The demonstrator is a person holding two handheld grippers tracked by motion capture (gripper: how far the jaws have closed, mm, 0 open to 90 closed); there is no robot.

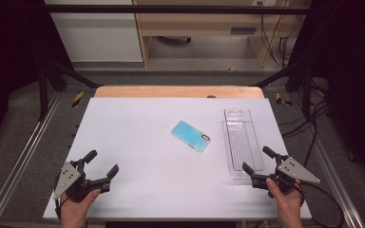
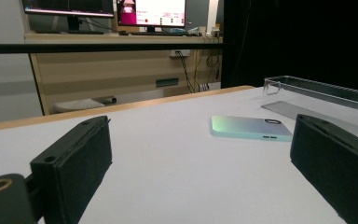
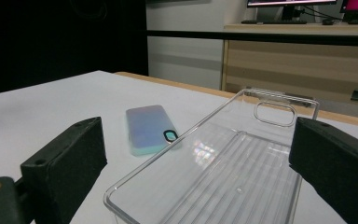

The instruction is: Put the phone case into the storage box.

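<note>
High view: white tabletop (image 1: 138,142) carried a light blue phone (image 1: 191,136) near its middle, lying flat and turned at a slant, camera ring toward the right. A clear plastic tray (image 1: 241,141) lay lengthwise to the right of the phone, near it but apart. Left claw (image 1: 103,163) sat low at the near left corner of the tabletop, held by a hand (image 1: 77,205), jaws spread wide with nothing between them, well apart from the phone. Right claw (image 1: 258,160) sat at the near right, held by the other hand (image 1: 286,199), jaws likewise spread, its tips at the near end of the tray; contact could not be told. Left gripper view: both black jaws stood far apart and empty, bare tabletop between them; phone (image 2: 251,127) lay ahead to the right, tray (image 2: 321,95) beyond it. Right gripper view: jaws wide apart, the tray's (image 3: 223,163) near end lay between them with gaps on both sides; phone (image 3: 150,127) lay flat just left of the tray, not touching it.
</note>
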